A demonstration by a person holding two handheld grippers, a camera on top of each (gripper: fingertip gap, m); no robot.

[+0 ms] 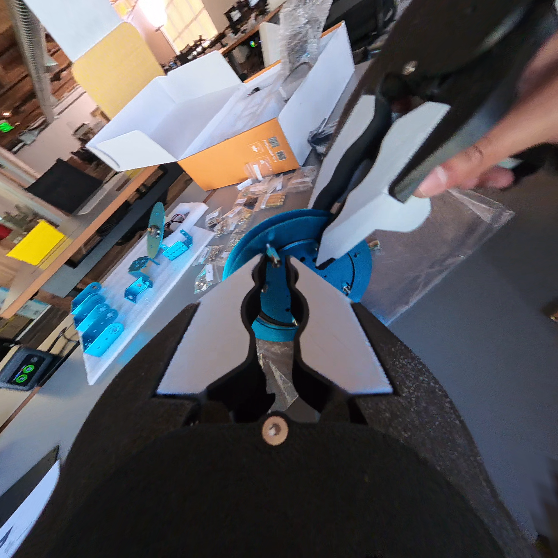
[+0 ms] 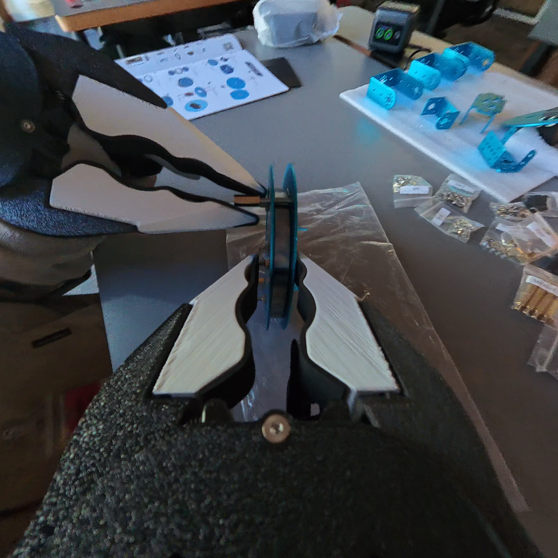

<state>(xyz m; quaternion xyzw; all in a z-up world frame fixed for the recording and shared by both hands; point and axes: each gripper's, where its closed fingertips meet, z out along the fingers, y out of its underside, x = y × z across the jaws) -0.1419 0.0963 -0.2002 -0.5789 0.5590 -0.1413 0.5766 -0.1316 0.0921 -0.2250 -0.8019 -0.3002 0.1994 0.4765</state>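
Observation:
A blue metal two-disc assembly [image 2: 290, 211] stands on edge above a clear plastic bag [image 2: 341, 241] on the grey table [image 2: 332, 136]. My right gripper [image 2: 279, 259] is shut on the discs' lower rim, one finger on each outer face. My left gripper [image 2: 259, 205] comes in from the left and is shut on a small brass standoff [image 2: 247, 200] that sticks out of the near disc. In the left wrist view the left gripper [image 1: 274, 259] pinches the standoff [image 1: 271, 255] at its tips. The discs [image 1: 359, 265] are behind it, and the right gripper [image 1: 324, 232] reaches down from the upper right.
A white foam sheet [image 2: 453, 129] with several blue brackets [image 2: 392, 87] lies at the right. Small bags of screws [image 2: 453, 211] lie nearby. An instruction sheet [image 2: 205, 75], a wrapped white bundle [image 2: 293, 24] and a small screen device [image 2: 389, 33] are at the back. An open orange-and-white box [image 1: 235, 157] stands behind the bags. Both grippers' tips are close together, under 4 cm apart.

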